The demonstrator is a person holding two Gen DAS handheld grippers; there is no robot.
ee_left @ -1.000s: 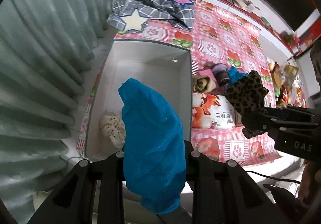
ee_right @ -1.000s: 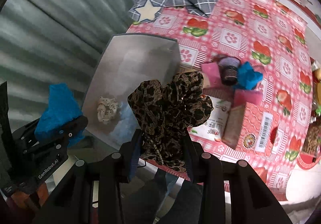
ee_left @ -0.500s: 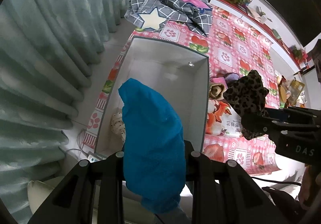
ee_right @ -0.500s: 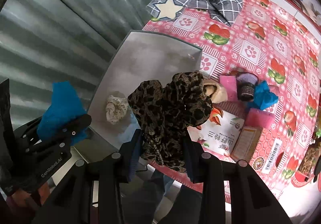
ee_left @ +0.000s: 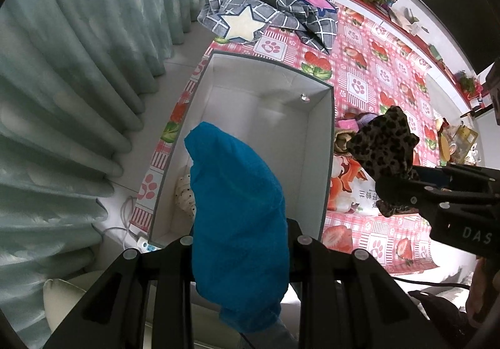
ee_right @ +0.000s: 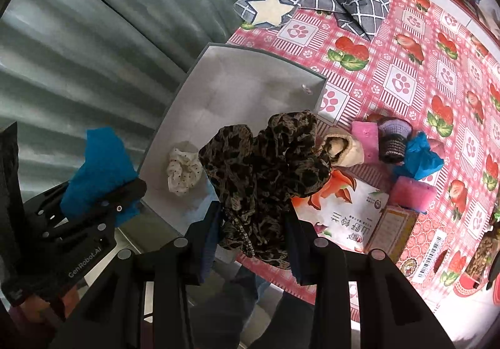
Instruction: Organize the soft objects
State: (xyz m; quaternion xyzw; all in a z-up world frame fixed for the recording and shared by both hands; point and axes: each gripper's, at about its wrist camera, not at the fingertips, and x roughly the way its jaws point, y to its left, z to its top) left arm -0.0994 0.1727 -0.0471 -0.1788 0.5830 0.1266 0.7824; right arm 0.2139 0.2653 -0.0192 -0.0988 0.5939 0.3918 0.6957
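Nearest the cameras, the left gripper (ee_left: 240, 242) has its jaws clenched on a blue cloth (ee_left: 237, 217) that hangs over the near end of the white box (ee_left: 325, 161), while the right gripper (ee_right: 253, 233) grasps a leopard-print scrunchie (ee_right: 265, 174) at the box's near right corner, over the edge of the worktop (ee_right: 400, 80). Down in the box lies just one piece so far, a cream dotted scrunchie (ee_right: 182, 167) near the close wall, so I'd judge the sorting barely begun: two items are in the air and not yet dropped. Beyond the box, on the strawberry-patterned cloth, a beige plush piece (ee_right: 342, 147), a pink sponge (ee_right: 365, 139), a knitted purple-and-brown thing (ee_right: 393, 139), another blue cloth (ee_right: 418, 158) and a second pink sponge (ee_right: 412, 194) wait beside a printed packet (ee_right: 353, 208). Farthest off sits a grey checked blanket (ee_left: 268, 17). Only the right view lays that waiting pile out plainly; the left view hides most of it behind the scrunchie, but shows the box's whole depth.
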